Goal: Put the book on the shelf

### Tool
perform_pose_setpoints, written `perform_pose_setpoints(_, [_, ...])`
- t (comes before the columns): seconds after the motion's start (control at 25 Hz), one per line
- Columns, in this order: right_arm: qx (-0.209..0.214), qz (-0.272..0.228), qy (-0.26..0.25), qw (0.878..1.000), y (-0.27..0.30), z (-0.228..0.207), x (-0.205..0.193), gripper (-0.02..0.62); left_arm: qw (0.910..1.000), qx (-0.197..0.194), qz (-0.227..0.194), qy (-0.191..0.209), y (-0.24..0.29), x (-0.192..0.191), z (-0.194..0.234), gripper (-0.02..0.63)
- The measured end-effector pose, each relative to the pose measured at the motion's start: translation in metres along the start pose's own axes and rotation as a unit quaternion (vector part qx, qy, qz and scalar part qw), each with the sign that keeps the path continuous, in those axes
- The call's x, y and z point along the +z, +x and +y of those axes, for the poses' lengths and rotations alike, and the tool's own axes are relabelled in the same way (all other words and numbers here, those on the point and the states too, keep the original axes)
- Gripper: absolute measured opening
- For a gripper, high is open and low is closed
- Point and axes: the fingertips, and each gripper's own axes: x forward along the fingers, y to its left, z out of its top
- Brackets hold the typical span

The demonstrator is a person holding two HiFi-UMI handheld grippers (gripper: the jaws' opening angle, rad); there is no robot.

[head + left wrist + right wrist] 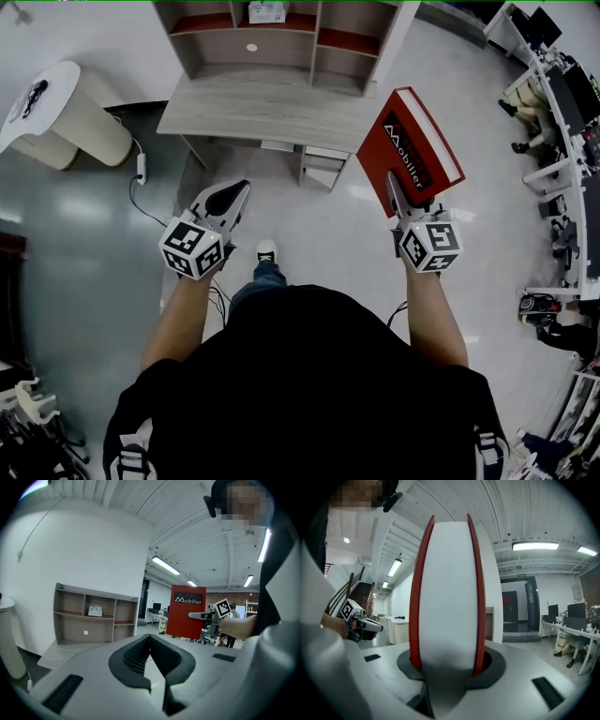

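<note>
Gripping the red book [409,141] at its near edge, the right gripper [397,190] holds it in air, short of the far shelf [251,47]; placing is not yet done. The left gripper [230,199] has jaws together, empty.

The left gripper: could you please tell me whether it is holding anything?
No, the left gripper has its jaws closed together with nothing between them.
</note>
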Motion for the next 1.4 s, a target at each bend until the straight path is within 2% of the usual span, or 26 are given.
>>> perform_pose_setpoints(1.4, [-0.021, 0.016, 0.011, 1.0, 0.11, -0.028, 0.001, 0.173, 0.9994, -0.033, 0.012, 0.0, 0.086, 0.025, 0.097, 0.019])
